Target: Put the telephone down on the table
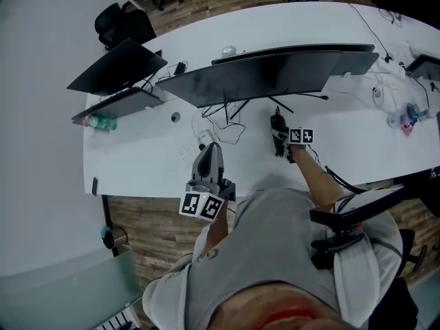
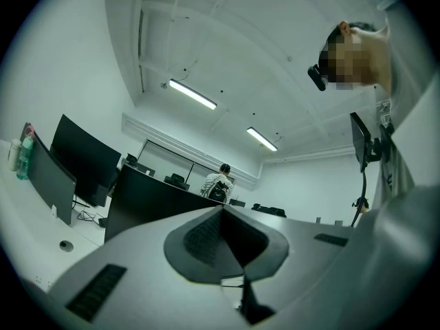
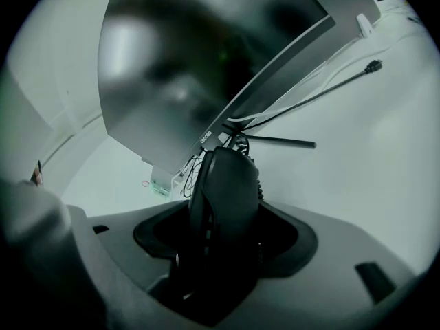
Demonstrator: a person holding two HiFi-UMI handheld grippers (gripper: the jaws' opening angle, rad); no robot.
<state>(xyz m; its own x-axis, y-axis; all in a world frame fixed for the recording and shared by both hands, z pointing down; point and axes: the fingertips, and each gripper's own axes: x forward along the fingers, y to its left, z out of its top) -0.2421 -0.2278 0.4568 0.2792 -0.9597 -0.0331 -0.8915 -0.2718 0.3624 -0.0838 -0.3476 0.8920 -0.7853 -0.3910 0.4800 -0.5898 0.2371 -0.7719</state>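
Note:
The telephone (image 3: 225, 198) is a black handset, and my right gripper (image 3: 223, 253) is shut on it, with the handset standing up out of the jaws. In the head view the right gripper (image 1: 278, 140) holds the telephone (image 1: 278, 126) low over the white table (image 1: 137, 160), just in front of the monitor stand. I cannot tell whether the handset touches the table. My left gripper (image 1: 208, 160) is near the table's front edge and tilted upward. In its own view the left gripper (image 2: 221, 218) is shut, with nothing between its jaws.
A wide dark monitor (image 1: 265, 74) stands at the table's middle, and a second one (image 1: 117, 66) at the left. Cables (image 1: 227, 119) lie under the monitor. A bottle (image 1: 100, 122) is at the left edge, small items (image 1: 405, 115) at the right. A chair arm (image 1: 357, 215) is beside me.

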